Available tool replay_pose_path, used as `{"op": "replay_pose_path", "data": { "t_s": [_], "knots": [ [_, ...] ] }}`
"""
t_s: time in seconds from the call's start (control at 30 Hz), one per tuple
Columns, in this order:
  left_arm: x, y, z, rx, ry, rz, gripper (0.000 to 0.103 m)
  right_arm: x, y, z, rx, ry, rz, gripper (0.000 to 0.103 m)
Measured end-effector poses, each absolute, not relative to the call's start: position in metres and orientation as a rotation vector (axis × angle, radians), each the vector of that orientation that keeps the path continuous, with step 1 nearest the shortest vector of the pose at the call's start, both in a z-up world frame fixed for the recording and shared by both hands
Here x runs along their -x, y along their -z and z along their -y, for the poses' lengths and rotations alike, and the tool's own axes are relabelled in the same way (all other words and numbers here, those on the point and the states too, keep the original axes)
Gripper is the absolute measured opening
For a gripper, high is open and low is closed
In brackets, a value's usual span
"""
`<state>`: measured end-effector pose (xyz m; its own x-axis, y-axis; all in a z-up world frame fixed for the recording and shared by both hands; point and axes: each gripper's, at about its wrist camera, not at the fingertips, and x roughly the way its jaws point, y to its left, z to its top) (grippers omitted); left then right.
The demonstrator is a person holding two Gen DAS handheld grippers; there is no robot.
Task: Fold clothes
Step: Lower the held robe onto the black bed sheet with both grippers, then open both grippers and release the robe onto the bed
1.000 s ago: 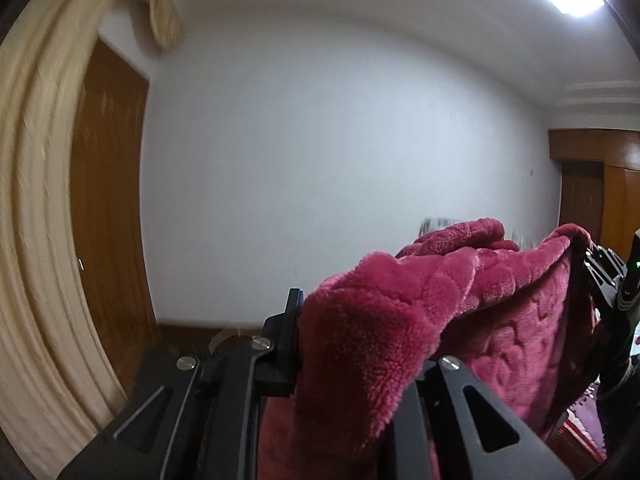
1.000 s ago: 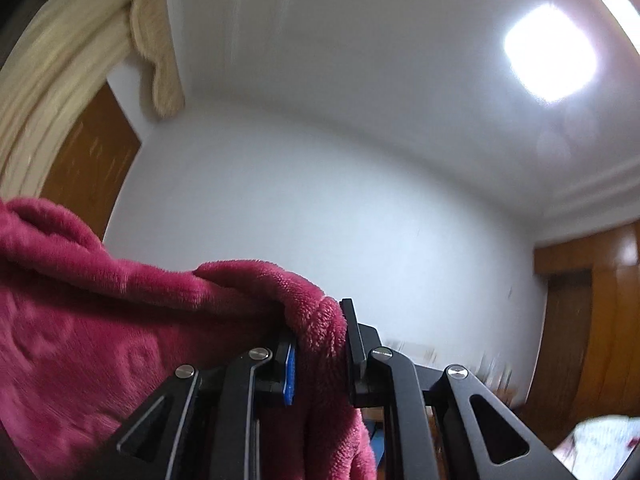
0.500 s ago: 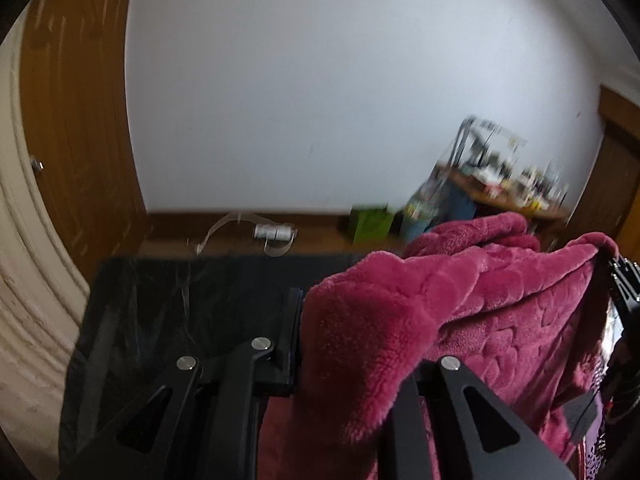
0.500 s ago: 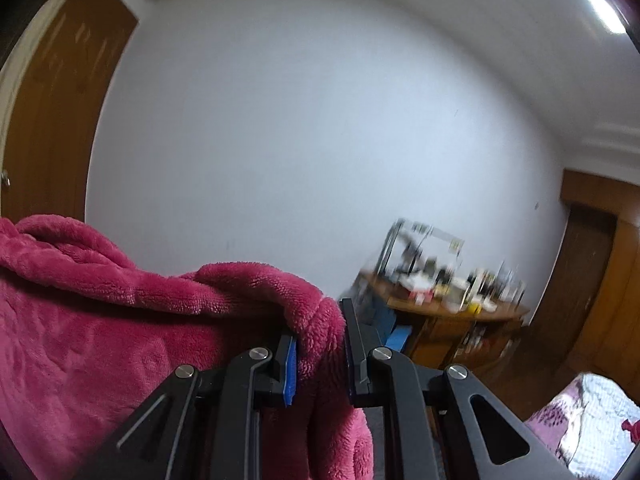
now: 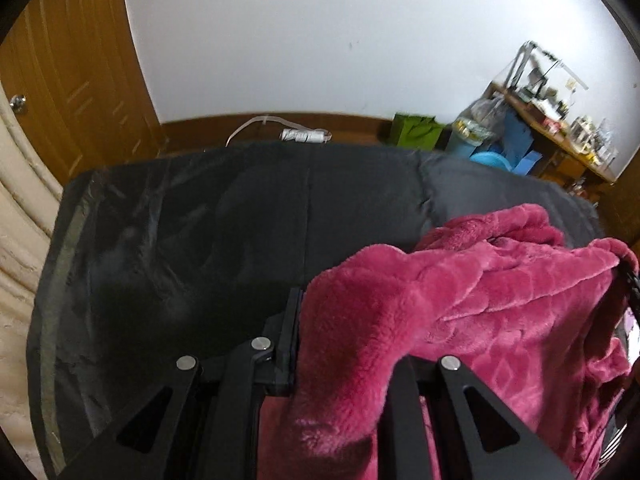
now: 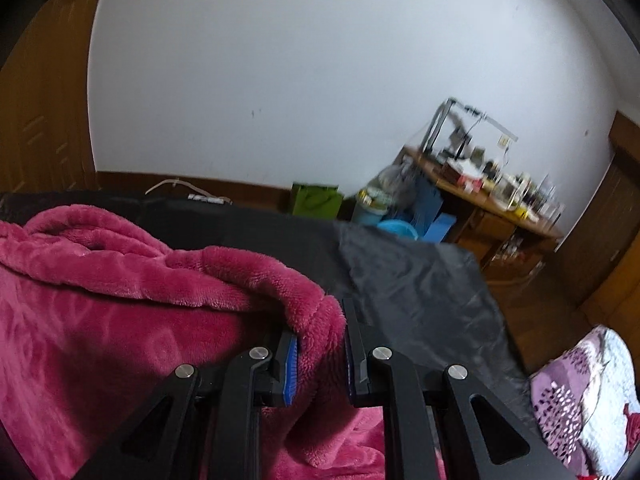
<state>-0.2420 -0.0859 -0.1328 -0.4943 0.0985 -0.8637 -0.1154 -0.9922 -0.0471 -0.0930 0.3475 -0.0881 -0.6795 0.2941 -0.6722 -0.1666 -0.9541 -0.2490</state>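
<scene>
A fluffy crimson fleece garment [image 5: 472,320] hangs stretched between my two grippers over a table under a black cloth [image 5: 208,240]. My left gripper [image 5: 340,344] is shut on one corner of it, and the plush pile hides the right finger's tip. My right gripper [image 6: 320,344] is shut on the other corner of the fleece garment [image 6: 120,312], pinched between its blue-edged pads [image 6: 291,372]. The cloth sags between the two grips, its far folds reaching toward the black cloth [image 6: 420,292]. The right gripper's body shows at the right edge of the left wrist view.
A wooden door [image 5: 72,80] and a cream curtain [image 5: 16,216] stand at left. Beyond the table, a green bag [image 5: 416,132], a blue basin [image 5: 492,160] and a cluttered wooden desk [image 6: 492,196] line the white wall. A floral quilt [image 6: 580,396] lies at lower right.
Both grippers came down and tilted downward with the garment still held. The view swung from ceiling and wall to the black-covered table and the floor.
</scene>
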Motion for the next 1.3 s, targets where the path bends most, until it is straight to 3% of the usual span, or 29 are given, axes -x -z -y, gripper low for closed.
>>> {"op": "replay_pose_path", "data": {
  "t_s": [0.2, 0.27, 0.33, 0.4, 0.43, 0.5, 0.83, 1.0, 1.3],
  "knots": [
    [0.255, 0.175, 0.075, 1.657, -2.578, -0.136, 0.021, 0.108, 0.115, -0.353, 1.290, -2.651, 0.175, 0.019],
    [0.259, 0.185, 0.076, 1.708, -2.566, -0.122, 0.031, 0.111, 0.123, -0.357, 1.345, -2.634, 0.159, 0.026],
    [0.263, 0.196, 0.079, 1.768, -2.564, -0.108, 0.058, 0.111, 0.132, -0.360, 1.399, -2.630, 0.125, 0.031],
    [0.264, 0.199, 0.084, 1.792, -2.567, -0.083, 0.070, 0.104, 0.140, -0.366, 1.447, -2.628, 0.086, 0.046],
    [0.265, 0.200, 0.087, 1.804, -2.568, -0.071, 0.074, 0.100, 0.140, -0.369, 1.456, -2.626, 0.068, 0.057],
    [0.265, 0.202, 0.092, 1.818, -2.567, -0.045, 0.078, 0.092, 0.138, -0.372, 1.452, -2.623, 0.029, 0.058],
    [0.229, 0.173, 0.130, 1.771, -2.531, 0.115, 0.078, 0.033, 0.098, -0.369, 1.357, -2.766, -0.098, 0.058],
    [0.195, 0.167, 0.160, 1.761, -2.473, 0.223, 0.078, 0.015, 0.122, -0.336, 1.504, -2.789, -0.066, 0.058],
    [0.131, 0.166, 0.188, 1.766, -2.454, 0.260, 0.078, -0.032, 0.157, -0.294, 1.681, -2.784, -0.027, 0.058]
  ]
}}
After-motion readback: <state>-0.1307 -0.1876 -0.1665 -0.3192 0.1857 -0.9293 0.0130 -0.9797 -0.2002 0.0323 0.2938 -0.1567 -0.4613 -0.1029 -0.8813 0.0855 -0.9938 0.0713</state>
